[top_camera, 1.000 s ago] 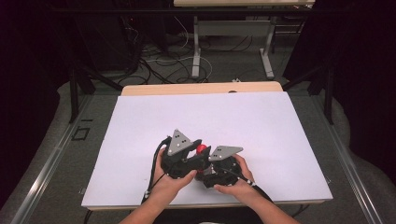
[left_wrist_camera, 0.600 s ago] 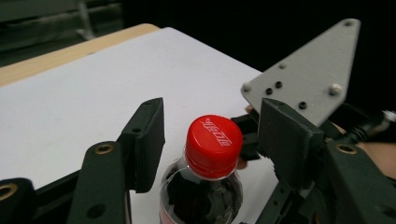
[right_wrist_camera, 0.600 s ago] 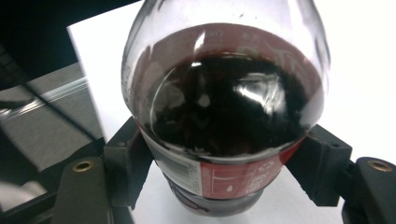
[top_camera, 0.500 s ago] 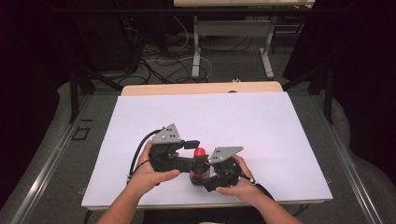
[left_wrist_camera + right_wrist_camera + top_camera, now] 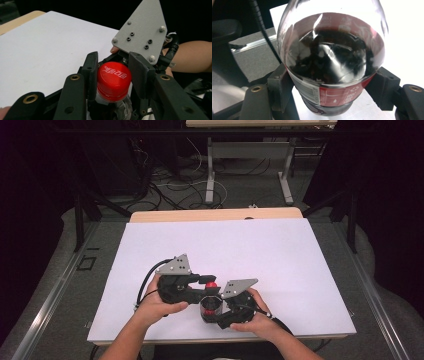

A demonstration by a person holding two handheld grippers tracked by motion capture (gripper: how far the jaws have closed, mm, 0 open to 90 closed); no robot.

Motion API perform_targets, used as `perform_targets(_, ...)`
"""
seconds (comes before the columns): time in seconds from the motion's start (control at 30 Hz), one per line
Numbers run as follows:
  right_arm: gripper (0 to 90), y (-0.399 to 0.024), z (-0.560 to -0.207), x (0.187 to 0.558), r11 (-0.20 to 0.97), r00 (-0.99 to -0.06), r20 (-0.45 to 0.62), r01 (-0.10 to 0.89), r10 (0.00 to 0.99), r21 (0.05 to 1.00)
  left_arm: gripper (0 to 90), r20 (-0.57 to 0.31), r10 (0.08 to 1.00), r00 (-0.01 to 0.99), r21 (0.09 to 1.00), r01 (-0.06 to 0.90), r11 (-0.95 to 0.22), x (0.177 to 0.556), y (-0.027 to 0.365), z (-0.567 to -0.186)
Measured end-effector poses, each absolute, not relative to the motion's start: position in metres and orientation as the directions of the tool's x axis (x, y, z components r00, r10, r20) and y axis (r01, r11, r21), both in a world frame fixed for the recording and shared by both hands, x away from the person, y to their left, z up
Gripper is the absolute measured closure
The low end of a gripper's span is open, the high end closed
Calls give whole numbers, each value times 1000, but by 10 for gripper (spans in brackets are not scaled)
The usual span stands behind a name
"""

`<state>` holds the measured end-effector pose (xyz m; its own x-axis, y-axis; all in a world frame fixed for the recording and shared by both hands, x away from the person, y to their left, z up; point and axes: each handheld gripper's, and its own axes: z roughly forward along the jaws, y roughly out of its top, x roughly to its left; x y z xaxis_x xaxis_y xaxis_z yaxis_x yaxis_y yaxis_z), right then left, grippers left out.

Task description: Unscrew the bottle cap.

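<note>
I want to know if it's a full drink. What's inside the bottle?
The bottle looks clear and empty: through its wall only dark reflections and the red label's inside show. The red cap covers the neck, and the label hides the part it wraps.

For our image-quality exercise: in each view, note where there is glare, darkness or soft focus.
High view: the white table top is evenly lit, the room behind very dark. Left gripper view: the red cap is sharp, with soft sheen; the background is black. Right gripper view: the clear bottle is close and slightly soft, with white glare streaks, and the table beyond is washed out.
</note>
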<state>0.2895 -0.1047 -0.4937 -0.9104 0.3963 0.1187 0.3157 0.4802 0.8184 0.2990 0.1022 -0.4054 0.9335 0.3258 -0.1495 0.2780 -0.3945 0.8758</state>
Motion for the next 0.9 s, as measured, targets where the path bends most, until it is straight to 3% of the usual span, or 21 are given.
perform_targets(0.5, 291, -107, -497, 294, 465, -829, 79, 387, 554, 796, 618, -69, 699, 711, 882, 371, -290, 272, 64, -413)
perform_targets(0.67, 291, -110, -497, 296, 463, -830, 86, 390, 551, 796, 601, -83, 694, 715, 884, 374, -280, 274, 64, -412)
perform_targets(0.9, 290, -113, -496, 298, 455, -846, 92, 371, 526, 810, 450, -148, 583, 799, 888, 367, -277, 282, 84, -402)
